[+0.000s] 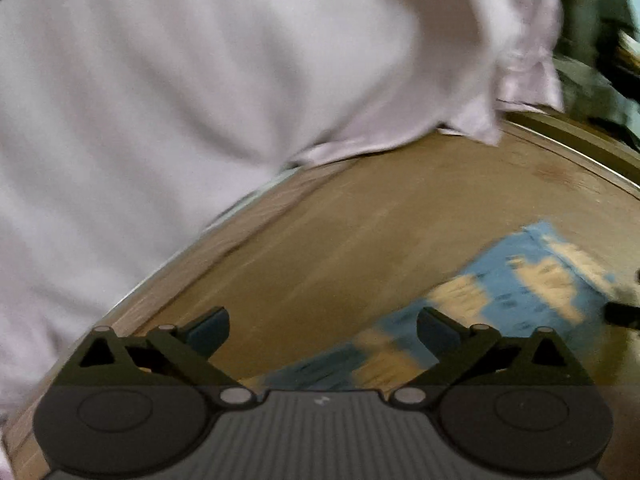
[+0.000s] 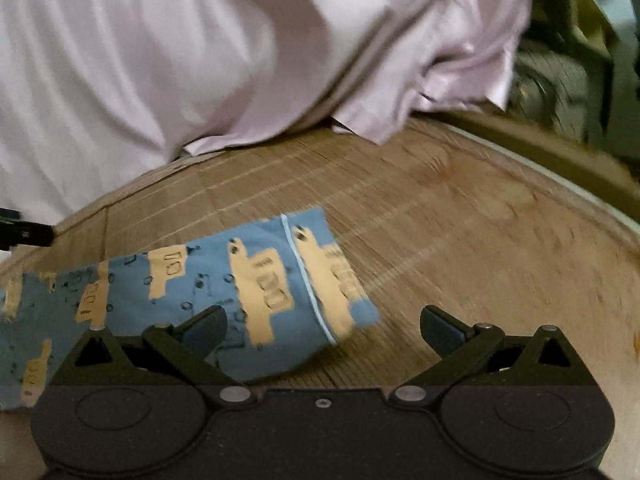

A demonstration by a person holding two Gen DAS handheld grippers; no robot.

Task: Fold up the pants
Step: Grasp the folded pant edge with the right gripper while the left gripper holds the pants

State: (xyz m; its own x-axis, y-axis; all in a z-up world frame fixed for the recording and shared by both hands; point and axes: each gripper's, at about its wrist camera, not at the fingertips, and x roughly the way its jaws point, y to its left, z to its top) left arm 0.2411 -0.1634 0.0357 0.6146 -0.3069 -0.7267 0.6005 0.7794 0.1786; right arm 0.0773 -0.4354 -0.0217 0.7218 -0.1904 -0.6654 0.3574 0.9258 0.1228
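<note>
While both claws gape (empty), blue pants (image 2: 192, 300) on wooden floor (image 2: 460, 240), lilac sheet (image 2: 160, 60) behind

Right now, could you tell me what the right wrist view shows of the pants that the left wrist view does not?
Only the right wrist view shows the blue patterned pants clearly, with a pale seam line across the leg end and the left finger over the fabric. Only the left wrist view shows the left gripper, open over bare wood, the pants a blur to its right. Both show the wooden surface, the pale lilac sheet behind, and open, empty grippers.
</note>
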